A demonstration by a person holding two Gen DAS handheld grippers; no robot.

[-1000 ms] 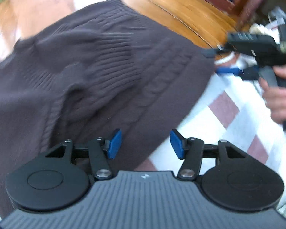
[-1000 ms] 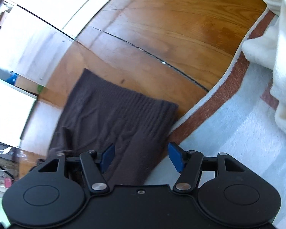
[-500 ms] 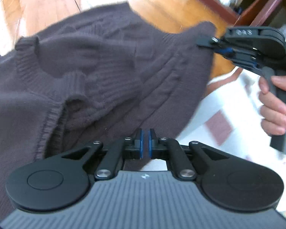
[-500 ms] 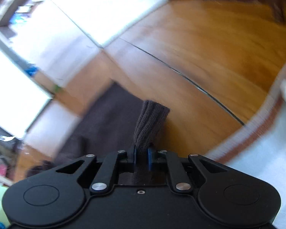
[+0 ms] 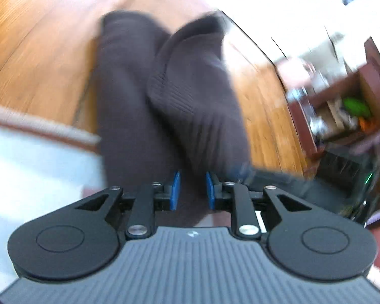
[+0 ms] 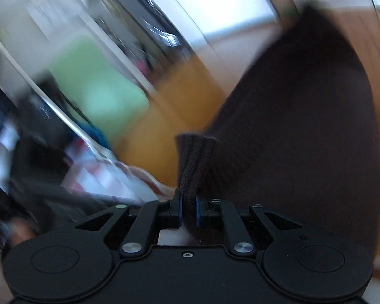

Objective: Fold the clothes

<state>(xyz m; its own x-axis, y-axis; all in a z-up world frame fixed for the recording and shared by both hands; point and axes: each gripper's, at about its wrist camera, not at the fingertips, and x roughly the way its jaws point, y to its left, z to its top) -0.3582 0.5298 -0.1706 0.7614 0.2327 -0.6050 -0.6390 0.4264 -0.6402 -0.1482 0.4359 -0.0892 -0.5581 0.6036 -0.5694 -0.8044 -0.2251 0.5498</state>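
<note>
1. Left claw (image 5: 191, 190), in the left wrist view, has its blue pads partly spread with the dark brown knitted sweater (image 5: 164, 96) running between them; the pads do not look pressed onto the knit, though blur makes contact hard to judge. The sweater hangs forward from the claw over the wooden floor (image 5: 33, 50), its lower part crossing the edge of a pale rug (image 5: 25, 157). A ribbed fold bulges on the right side of the garment. Only this view shows the rug and a dark wooden shelf unit (image 5: 354, 106) at the right.

2. Right claw (image 6: 188, 209), in the right wrist view, is pinching a ribbed edge of the same sweater (image 6: 304, 126); a cuff-like tab of knit stands up just above the pads. The rest drapes off to the right, over the floor. This view alone shows the firm pinch; the background is too smeared to read.

3. Judging by the drape, the sweater is soft, thick and fairly heavy, and will stretch and sag. The ribbed hems and cuffs look like the firmest places to grip.
</note>
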